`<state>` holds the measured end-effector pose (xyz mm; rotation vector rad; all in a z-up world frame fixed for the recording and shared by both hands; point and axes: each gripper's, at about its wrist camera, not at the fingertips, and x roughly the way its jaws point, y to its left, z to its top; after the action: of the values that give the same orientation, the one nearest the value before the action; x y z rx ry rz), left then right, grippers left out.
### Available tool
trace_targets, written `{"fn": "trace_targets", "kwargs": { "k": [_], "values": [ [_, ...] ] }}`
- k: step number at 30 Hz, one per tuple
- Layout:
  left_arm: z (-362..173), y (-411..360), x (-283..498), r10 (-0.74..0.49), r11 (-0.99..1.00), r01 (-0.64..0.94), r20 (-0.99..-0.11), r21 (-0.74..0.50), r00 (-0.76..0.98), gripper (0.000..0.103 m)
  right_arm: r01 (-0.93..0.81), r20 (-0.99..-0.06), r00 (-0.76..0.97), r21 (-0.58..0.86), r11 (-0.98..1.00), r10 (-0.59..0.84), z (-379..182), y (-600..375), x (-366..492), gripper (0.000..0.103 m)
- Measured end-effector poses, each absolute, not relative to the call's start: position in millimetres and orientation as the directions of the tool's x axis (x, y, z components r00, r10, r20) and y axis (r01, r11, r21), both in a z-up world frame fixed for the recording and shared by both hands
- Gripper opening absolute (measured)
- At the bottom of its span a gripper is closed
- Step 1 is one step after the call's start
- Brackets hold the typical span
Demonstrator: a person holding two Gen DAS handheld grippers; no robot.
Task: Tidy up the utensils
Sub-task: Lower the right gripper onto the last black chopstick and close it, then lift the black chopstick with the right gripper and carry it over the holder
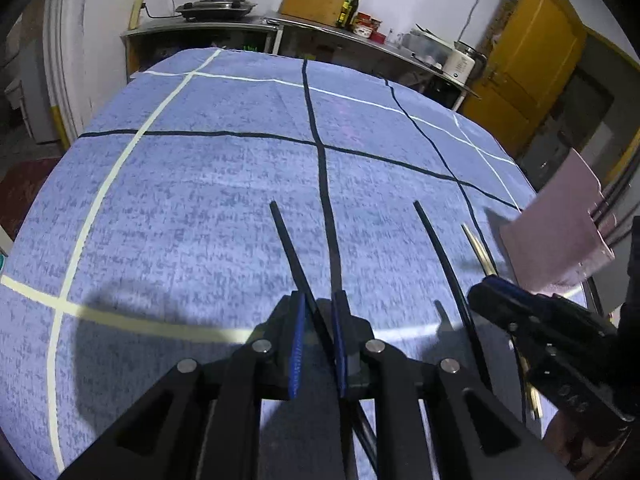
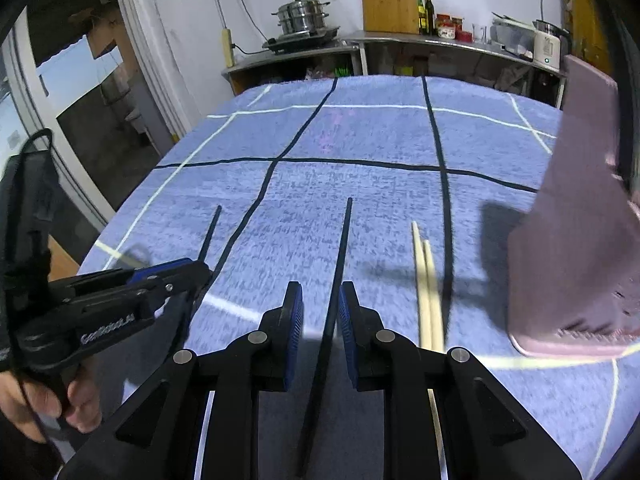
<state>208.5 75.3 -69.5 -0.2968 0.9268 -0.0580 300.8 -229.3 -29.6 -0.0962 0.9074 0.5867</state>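
A black chopstick (image 1: 292, 256) was clamped between the nearly closed pads of the left gripper (image 1: 318, 344), its tip pointing to the far side over the blue cloth (image 1: 180, 200). A second black chopstick (image 2: 338, 272) ran between the narrowly parted pads of the right gripper (image 2: 320, 336); it appeared to be held, though contact on both pads could not be confirmed. A pair of pale wooden chopsticks (image 2: 426, 292) was seen just right of it, lying on the cloth. The pink holder (image 2: 576, 240) stood at the right edge, and no utensil could be seen inside it. Sorting was judged barely begun: both black sticks were lifted but undelivered, and the wooden pair was untouched.
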Motion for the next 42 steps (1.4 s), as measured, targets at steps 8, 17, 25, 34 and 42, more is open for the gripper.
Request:
{"fn": "trace_targets", "kwargs": {
  "k": [8,17,25,34,42],
  "values": [
    [-70,69,215,-0.14,0.967,-0.084,-0.778,-0.24,0.613,0.015,-0.506,-0.798,0.461,0.123,0.854,0.389,-42,-212,321,0.019],
    [-67,69,221,-0.129,0.971,-0.085,-0.785,-0.225,0.606,0.009,-0.498,-0.815,0.446,0.118,0.859,0.37,-42,-208,333,0.006],
    [-50,79,205,-0.173,0.951,-0.09,-0.748,-0.297,0.641,0.007,-0.531,-0.775,0.467,0.14,0.836,0.426,-19,-210,309,0.005],
    [1,77,178,-0.192,0.954,-0.03,-0.681,-0.3,0.707,0.006,-0.569,-0.688,0.529,0.145,0.809,0.496,38,-223,272,0.005],
    [52,68,158,-0.218,0.955,0.038,-0.613,-0.293,0.76,0.005,-0.561,-0.608,0.591,0.162,0.812,0.53,85,-253,248,0.005]
  ]
}}
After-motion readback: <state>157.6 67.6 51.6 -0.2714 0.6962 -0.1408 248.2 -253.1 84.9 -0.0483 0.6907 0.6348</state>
